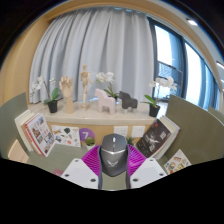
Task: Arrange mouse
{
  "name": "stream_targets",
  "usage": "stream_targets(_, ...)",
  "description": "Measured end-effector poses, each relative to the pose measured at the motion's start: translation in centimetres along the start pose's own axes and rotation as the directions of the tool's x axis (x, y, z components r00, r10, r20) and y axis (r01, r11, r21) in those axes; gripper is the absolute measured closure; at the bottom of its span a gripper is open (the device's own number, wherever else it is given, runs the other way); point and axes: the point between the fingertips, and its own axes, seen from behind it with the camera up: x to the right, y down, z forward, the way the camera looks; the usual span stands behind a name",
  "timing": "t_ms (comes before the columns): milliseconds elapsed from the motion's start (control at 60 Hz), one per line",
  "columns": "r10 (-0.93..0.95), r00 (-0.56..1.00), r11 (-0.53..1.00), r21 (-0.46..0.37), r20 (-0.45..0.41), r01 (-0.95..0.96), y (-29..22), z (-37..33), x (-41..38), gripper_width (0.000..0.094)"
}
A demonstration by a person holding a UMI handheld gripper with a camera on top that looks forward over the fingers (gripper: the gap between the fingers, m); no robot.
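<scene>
A grey computer mouse (113,157) with a dark centre strip sits between my gripper's (113,160) two fingers, lifted above the table. The magenta pads (93,158) press against both of its sides. My gripper is shut on the mouse. The mouse's rear end and the white finger bodies (80,171) are partly hidden low in the view.
A beige table (60,150) lies beyond the fingers, with magazines (38,133) at the left and a book (155,137) at the right. Along the back stand orchid pots (152,105), wooden figures (68,92) and a purple cup (87,134), before grey curtains and windows.
</scene>
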Motion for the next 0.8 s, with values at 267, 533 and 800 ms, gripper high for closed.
stream_targets(267, -0.039, 0.986, 0.99, -0.126, 0.163, 0.06, 6.8, 4.3, -15.0, 0.0622)
stream_targets(533, -0.043, 0.969, 0.929, -0.348, 0.242, 0.128, 22.5, 6.9, -20.7, 0.0624)
stream_targets(800, -0.009, 0.978, 0.899, -0.427, 0.209, 0.099, 27.7, 7.1, -20.1, 0.0613)
